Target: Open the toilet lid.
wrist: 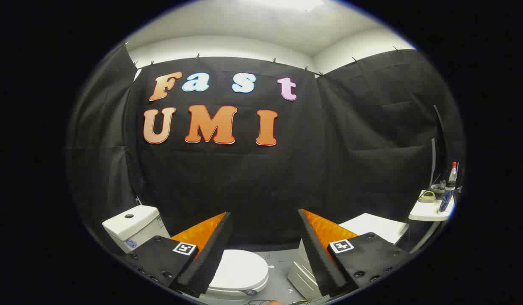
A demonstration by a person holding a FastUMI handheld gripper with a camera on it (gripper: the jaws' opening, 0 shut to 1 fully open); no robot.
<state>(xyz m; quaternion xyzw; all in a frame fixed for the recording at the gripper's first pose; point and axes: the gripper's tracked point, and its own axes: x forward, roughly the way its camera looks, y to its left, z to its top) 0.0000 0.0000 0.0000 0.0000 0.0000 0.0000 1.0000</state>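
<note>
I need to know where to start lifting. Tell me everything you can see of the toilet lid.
The toilet lid is white, smooth and glossy, plastic by the look of it, oval in outline. It lies shut and flat on the bowl, in front of the white tank. It sits below and ahead of the open claw, partly behind its left finger; nothing touches the lid.

white drawer unit (303, 271), shelf (426, 210), bottles (446, 197)
</note>
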